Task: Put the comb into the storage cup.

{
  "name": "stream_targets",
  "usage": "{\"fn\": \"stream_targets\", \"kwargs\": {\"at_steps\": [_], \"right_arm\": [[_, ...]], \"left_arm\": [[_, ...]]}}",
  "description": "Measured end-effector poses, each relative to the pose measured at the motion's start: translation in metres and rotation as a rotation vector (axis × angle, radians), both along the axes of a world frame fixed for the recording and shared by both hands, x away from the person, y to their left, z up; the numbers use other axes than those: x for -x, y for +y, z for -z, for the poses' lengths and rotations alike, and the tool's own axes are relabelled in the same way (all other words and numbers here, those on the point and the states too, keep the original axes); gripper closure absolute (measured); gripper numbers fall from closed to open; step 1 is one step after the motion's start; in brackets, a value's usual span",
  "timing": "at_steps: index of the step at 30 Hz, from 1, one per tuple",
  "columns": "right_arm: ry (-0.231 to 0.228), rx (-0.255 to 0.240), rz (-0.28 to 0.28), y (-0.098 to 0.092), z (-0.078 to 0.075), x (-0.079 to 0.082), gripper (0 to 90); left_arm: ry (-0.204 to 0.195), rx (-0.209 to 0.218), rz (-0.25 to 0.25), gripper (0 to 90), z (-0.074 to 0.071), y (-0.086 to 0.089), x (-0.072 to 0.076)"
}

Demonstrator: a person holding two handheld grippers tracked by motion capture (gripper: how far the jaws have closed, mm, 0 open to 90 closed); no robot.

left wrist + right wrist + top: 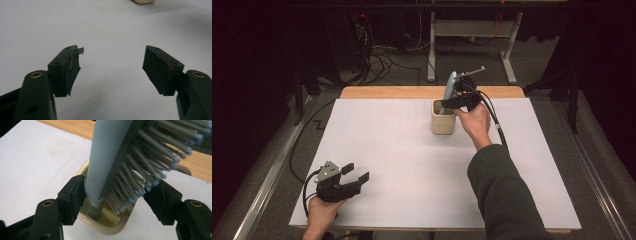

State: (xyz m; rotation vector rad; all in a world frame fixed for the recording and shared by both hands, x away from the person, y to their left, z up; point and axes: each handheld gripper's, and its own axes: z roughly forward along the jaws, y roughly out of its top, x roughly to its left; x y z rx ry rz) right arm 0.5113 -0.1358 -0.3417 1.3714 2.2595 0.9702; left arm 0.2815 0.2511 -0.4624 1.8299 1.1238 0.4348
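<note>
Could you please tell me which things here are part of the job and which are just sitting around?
In the job:
- hairbrush, handle down in the holder
- beige holder
- right gripper, jaws either side of the brush

Just about:
- left gripper, open over bare table
- cables on the floor
- desk frame behind

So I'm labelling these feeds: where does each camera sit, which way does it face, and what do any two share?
High view: above the person's side, looking forward and down on the white table; both forearms enter.
Left gripper view: rides the left gripper, looking along its open jaws.
Right gripper view: rides the right gripper, jaws either side of the pale blue bristled hairbrush.
Shared: high and right gripper views show the beige rounded-square cup holding the brush.
</note>
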Motion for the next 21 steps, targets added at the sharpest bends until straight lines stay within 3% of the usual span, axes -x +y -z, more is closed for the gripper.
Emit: {"fn": "stream_targets", "kwargs": {"at_steps": [21], "right_arm": [[-0.045, -0.012, -0.03, -0.001, -0.011, 0.008, 36.0]], "left_arm": [[0.001, 0.007, -0.006, 30.2, 0.0, 0.001, -0.001]]}}
